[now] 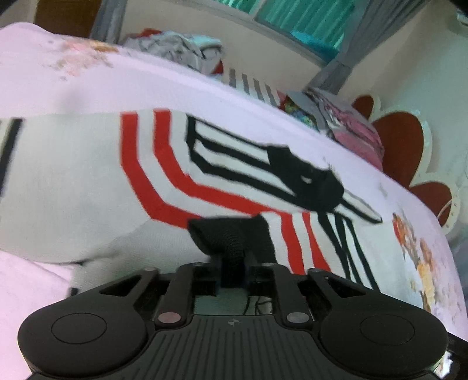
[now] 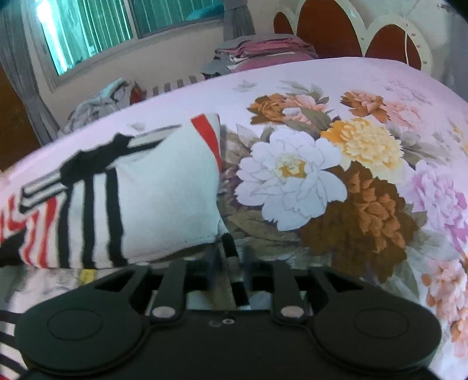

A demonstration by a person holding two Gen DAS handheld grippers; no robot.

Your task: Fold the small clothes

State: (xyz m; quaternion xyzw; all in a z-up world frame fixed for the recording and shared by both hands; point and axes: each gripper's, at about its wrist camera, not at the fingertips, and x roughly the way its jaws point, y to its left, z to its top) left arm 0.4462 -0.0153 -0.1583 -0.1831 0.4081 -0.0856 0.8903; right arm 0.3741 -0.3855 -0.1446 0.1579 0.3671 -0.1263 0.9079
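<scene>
A small white garment [image 1: 87,187] with red and black stripes lies on the pink floral bedsheet [image 1: 146,84]. My left gripper [image 1: 231,260] is shut on its black ribbed trim [image 1: 231,233], low in the left wrist view. The same garment [image 2: 163,198] fills the left half of the right wrist view, with one part folded over. My right gripper [image 2: 231,260] is shut on a striped edge of it [image 2: 234,263] at the garment's lower right corner. Both grippers' fingertips are mostly hidden by cloth.
A pile of loose clothes [image 1: 181,49] lies at the far edge of the bed below the window. Folded clothes [image 2: 263,49] are stacked near the red and white headboard [image 2: 330,26]. Large printed flowers [image 2: 321,175] cover the sheet to the right.
</scene>
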